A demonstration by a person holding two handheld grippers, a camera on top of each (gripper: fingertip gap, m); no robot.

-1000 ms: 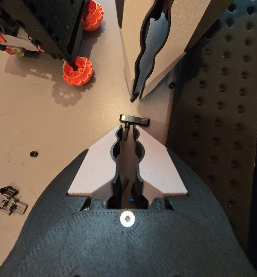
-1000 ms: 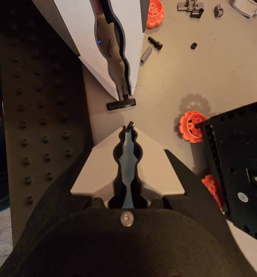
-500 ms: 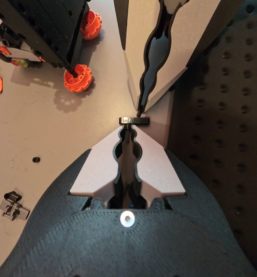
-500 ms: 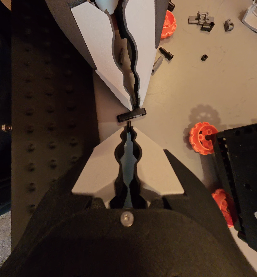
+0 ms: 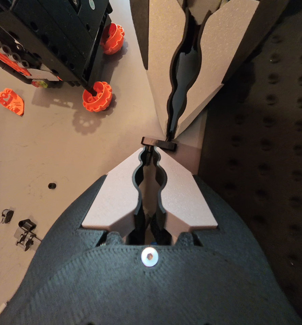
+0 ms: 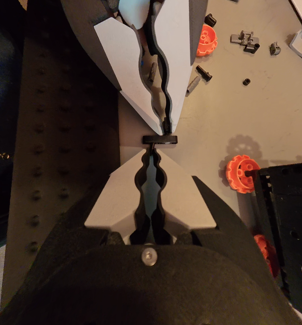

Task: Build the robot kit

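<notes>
While both grippers meet tip to tip over the grey table (image 5: 41,149), the left gripper (image 5: 149,151) has its fingers pinched together on a thin black pin (image 5: 148,155) that sticks out of a short black beam (image 5: 158,142) lying crosswise just ahead of its tips. From the far side of that beam, the right gripper (image 6: 151,151) is likewise clamped on a second black pin (image 6: 151,147) whose end touches the beam's face; whether it is seated in a hole cannot be told.

The beam and pins look like small, rigid plastic building parts: very light, stiff and smooth, so likely to twist or slip in a loose pinch. Judged from this, the pin shaft close to the beam is the sound place to hold, squarely between the fingertips.

Ahead and to the left of the left gripper stands a black block-built vehicle (image 5: 46,40) with orange wheels (image 5: 96,96). Beyond the right gripper's partner, loose pins and connectors (image 6: 204,73) lie scattered. A dark perforated mat (image 5: 269,140) borders the table on the left gripper's right.
</notes>
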